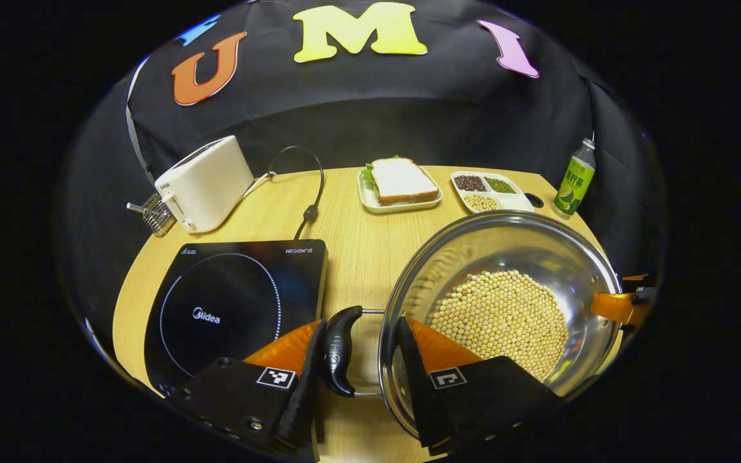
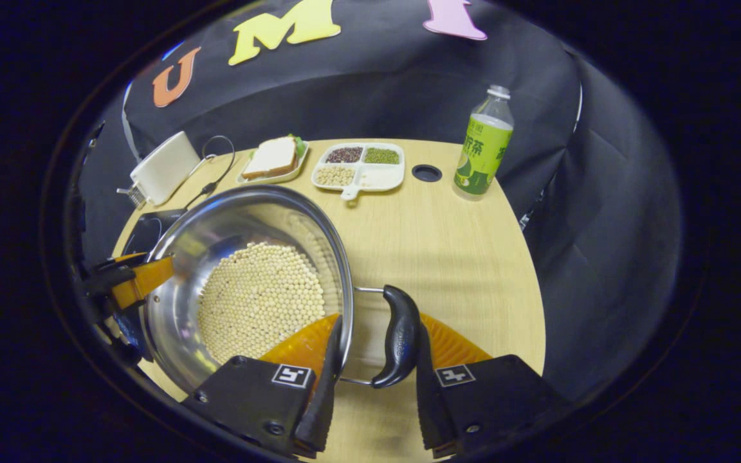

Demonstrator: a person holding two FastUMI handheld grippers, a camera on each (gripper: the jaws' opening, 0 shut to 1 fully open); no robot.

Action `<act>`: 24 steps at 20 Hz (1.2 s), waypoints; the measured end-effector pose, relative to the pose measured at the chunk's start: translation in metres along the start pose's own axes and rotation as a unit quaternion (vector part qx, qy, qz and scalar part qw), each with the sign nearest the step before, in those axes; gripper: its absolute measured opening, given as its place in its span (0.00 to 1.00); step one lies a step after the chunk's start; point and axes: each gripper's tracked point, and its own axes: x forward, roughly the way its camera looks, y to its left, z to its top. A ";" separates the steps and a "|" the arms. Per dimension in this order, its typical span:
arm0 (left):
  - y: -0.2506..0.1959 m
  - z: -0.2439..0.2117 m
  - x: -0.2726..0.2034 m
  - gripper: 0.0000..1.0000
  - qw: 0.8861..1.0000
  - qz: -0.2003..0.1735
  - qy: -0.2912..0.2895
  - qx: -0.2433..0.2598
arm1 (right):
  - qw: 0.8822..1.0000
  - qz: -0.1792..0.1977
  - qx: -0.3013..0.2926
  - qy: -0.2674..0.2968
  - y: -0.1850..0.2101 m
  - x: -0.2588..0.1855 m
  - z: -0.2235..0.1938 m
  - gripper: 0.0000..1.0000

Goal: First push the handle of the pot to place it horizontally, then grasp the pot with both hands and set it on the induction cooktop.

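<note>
The table [image 1: 357,244] carries the induction cooktop [image 1: 235,302] just left of the bean-filled pot [image 1: 505,283]. Left gripper [image 1: 361,360] and right gripper [image 2: 377,354] each straddle handle and rim, seemingly clenched though contact is unclear. Lift both sides level so no beans [image 1: 499,318] spill.
</note>
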 end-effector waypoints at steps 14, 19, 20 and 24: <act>0.098 0.026 -0.056 0.60 0.999 0.015 -0.033 0.017 | 0.999 0.023 0.011 -0.024 0.100 -0.058 0.013 0.53; 0.147 0.026 -0.067 0.60 0.999 0.027 -0.036 0.010 | 0.999 0.033 0.005 -0.028 0.151 -0.065 0.020 0.54; 0.157 0.026 -0.068 0.60 0.999 0.030 -0.038 0.008 | 0.999 0.035 0.004 -0.029 0.162 -0.066 0.022 0.53; 0.197 0.022 -0.070 0.60 0.999 0.038 -0.035 0.007 | 0.999 0.043 0.007 -0.024 0.204 -0.064 0.019 0.53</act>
